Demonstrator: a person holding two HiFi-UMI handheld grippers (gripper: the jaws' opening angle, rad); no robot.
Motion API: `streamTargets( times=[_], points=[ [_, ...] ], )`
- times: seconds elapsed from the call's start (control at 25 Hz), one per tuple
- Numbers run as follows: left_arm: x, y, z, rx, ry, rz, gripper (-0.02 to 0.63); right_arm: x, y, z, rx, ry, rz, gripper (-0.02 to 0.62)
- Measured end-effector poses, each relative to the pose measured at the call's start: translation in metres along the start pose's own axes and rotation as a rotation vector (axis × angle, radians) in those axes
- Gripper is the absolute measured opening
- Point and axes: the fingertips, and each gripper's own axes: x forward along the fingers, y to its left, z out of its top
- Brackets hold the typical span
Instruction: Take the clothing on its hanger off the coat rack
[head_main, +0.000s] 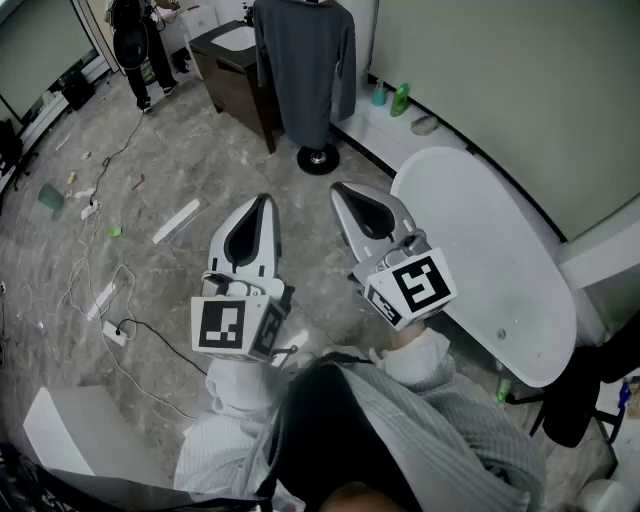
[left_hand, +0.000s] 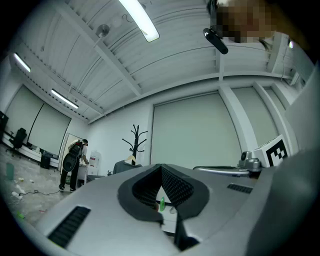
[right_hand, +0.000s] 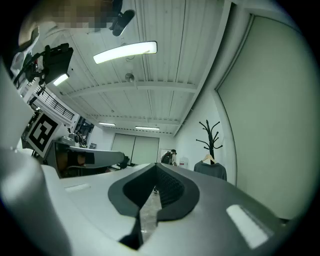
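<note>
A grey long-sleeved shirt (head_main: 305, 70) hangs on a hanger on the coat rack, whose round base (head_main: 317, 158) stands on the floor at the top of the head view. My left gripper (head_main: 264, 202) and right gripper (head_main: 339, 190) are side by side well short of it, both shut with nothing in them, and point toward the rack. In the left gripper view the black rack (left_hand: 136, 139) and the shirt (left_hand: 125, 166) are small and far beyond the shut gripper (left_hand: 161, 169). Past the shut gripper (right_hand: 156, 169) in the right gripper view, the shirt (right_hand: 211, 171) hangs under the rack (right_hand: 210, 134) at the right.
A white oval table (head_main: 490, 270) stands close at my right. A dark cabinet with a basin (head_main: 235, 75) is left of the rack. A person (head_main: 135, 40) stands at the far left. Cables (head_main: 100, 300) and litter lie on the floor; bottles (head_main: 399, 98) sit by the wall.
</note>
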Motion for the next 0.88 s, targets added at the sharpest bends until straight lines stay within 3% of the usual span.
streamTargets(
  times=[0.56,0.88],
  points=[
    [0.003,0.003,-0.005,-0.023,0.006,-0.012,0.005,-0.004,-0.005,0.001,-0.011,-0.006,-0.048,0.002],
    [0.026,0.001,-0.023,0.003,0.024,0.018,0.005,0.003,-0.024,-0.016,-0.002,0.01,-0.018,0.003]
  ],
)
